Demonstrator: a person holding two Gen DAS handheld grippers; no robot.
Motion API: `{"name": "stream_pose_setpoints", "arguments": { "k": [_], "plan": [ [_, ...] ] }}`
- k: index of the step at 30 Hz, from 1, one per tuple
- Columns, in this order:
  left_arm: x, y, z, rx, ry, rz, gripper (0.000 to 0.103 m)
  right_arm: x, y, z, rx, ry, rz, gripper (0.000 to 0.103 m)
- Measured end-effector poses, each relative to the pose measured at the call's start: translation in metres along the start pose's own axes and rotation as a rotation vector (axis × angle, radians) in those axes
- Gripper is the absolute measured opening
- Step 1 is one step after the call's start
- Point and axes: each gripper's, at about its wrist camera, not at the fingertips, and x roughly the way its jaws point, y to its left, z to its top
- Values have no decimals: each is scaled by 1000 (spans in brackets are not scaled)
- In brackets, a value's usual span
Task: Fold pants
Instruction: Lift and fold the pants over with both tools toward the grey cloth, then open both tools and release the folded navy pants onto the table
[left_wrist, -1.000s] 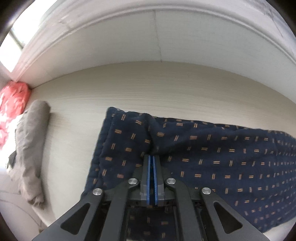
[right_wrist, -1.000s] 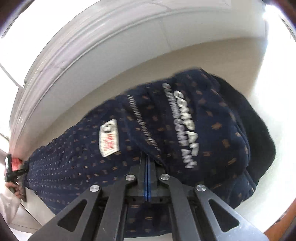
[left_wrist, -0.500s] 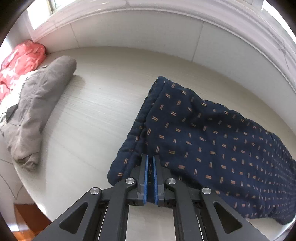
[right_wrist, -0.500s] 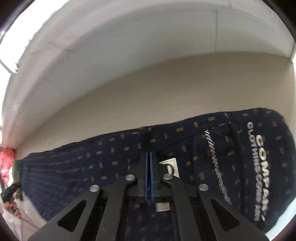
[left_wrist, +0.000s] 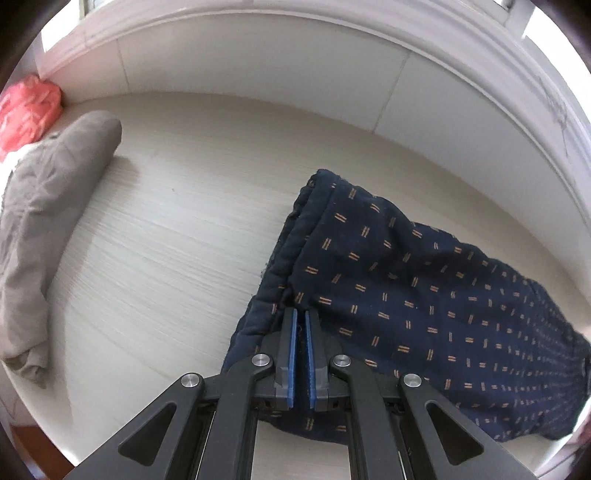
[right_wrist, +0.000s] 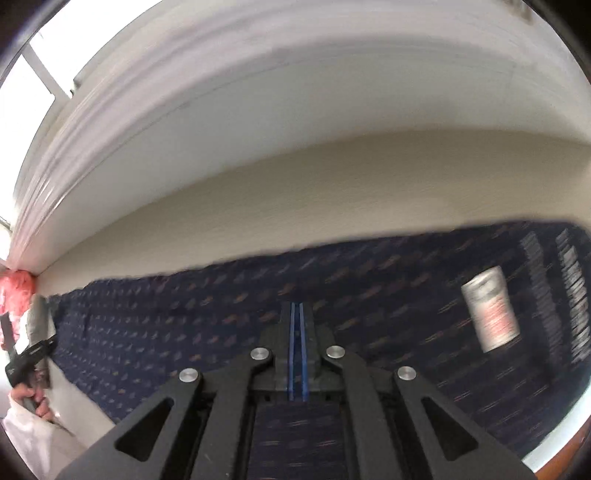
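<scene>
Navy pants with small orange dashes lie stretched along a pale wooden surface. My left gripper points steeply down, shut on the hem of the leg end, with dark cloth between its blue pads. In the blurred right wrist view the pants lie spread flat, with the white label and white waistband lettering at the right. My right gripper is over the cloth, shut with pads pressed together; no cloth shows between them.
A grey garment lies rolled at the left, a red cloth behind it. White wall panels under a window ledge bound the far side. A person's hand and white sleeve show at the far left.
The left gripper swung with the hem, bringing the grey garment more into view. The lifted, bunched waist now lies flat, and the label has shifted right, away from the right gripper's tips.
</scene>
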Motion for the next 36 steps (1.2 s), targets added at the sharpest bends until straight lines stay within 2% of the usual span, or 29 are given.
{"name": "stream_pose_setpoints", "arguments": {
  "k": [2, 6, 9, 11, 13, 16, 18, 23, 31, 32, 33, 34, 36],
  "plan": [
    [4, 5, 2, 14, 3, -6, 5, 23, 4, -4, 26, 66, -43, 0],
    [5, 6, 3, 16, 19, -30, 5, 39, 0, -3, 72, 43, -25, 0],
    [16, 21, 14, -23, 39, -77, 5, 23, -17, 1, 75, 62, -17, 0],
    [13, 20, 10, 18, 37, -64, 5, 23, -17, 5, 38, 71, -58, 0],
    [12, 12, 9, 72, 33, -35, 5, 34, 10, 7, 6, 73, -133, 0],
    [11, 11, 11, 79, 38, -27, 5, 43, 34, 7, -43, 75, -243, 0],
    [9, 8, 13, 99, 51, -10, 5, 40, 52, 7, -79, 86, -283, 0],
    [-1, 8, 17, 70, 70, -22, 5, 25, 62, -17, -94, 85, -238, 0],
    [-50, 27, -2, -100, 24, -66, 6, -35, 26, -76, 37, -6, -161, 2],
    [-54, 30, -4, -117, 20, -71, 7, -42, 21, -85, 45, -18, -151, 5],
    [-58, 34, -9, -139, 18, -82, 8, -47, 19, -89, 49, -31, -144, 21],
    [-61, 36, -11, -153, 16, -89, 12, -62, 23, -93, 49, -56, -131, 48],
    [-66, 41, -18, -187, 13, -100, 32, -84, 22, -96, 45, -133, -109, 71]
  ]
}}
